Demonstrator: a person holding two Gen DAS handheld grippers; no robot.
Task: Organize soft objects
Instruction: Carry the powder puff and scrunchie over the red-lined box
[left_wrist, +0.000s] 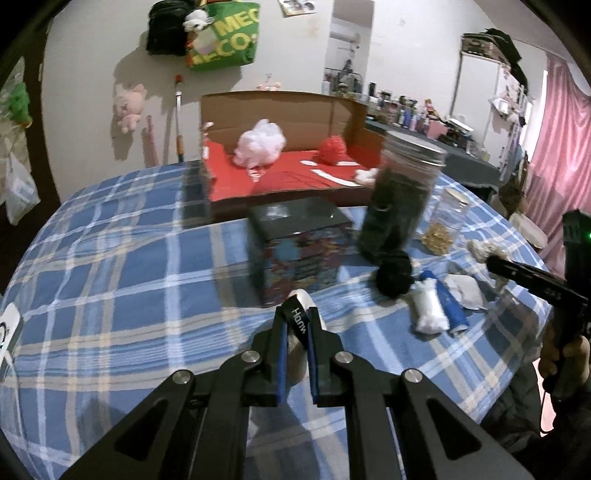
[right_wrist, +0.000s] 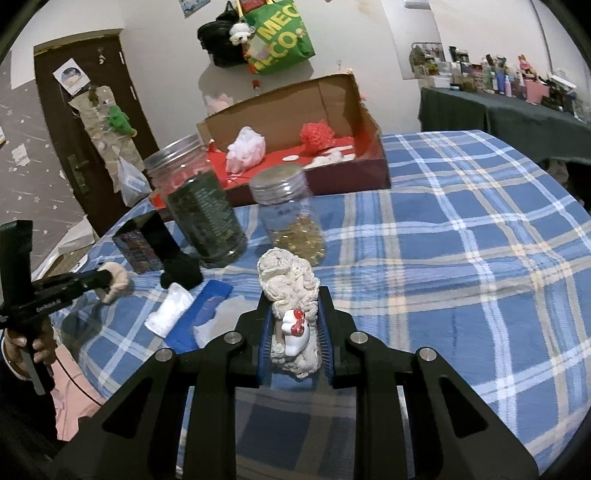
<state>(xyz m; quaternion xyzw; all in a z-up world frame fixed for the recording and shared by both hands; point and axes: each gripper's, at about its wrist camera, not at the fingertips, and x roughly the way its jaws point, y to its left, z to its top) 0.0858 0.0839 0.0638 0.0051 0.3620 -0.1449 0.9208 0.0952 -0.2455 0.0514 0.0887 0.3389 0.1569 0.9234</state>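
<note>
My left gripper (left_wrist: 297, 314) is shut on a cream soft piece with a black printed band (left_wrist: 300, 318), held above the plaid tablecloth (left_wrist: 129, 266). In the right wrist view the left gripper (right_wrist: 107, 277) shows at the far left with that fluffy piece at its tip. My right gripper (right_wrist: 295, 295) is shut on a cream fluffy plush (right_wrist: 288, 273) with a small white and red figure on it. The open cardboard box (left_wrist: 280, 110) with red lining holds a white pouf (left_wrist: 261, 142) and a red pompom (left_wrist: 332, 147). A black pompom (left_wrist: 393, 273) and a white soft roll (left_wrist: 430, 310) lie on the cloth.
A dark-filled jar (right_wrist: 207, 218) and a clear jar of gold bits (right_wrist: 291, 218) stand before the box, beside a black tin (left_wrist: 295, 247). A blue flat pack (right_wrist: 199, 314) lies by the white roll. A hand (right_wrist: 22, 339) holds the left gripper's handle.
</note>
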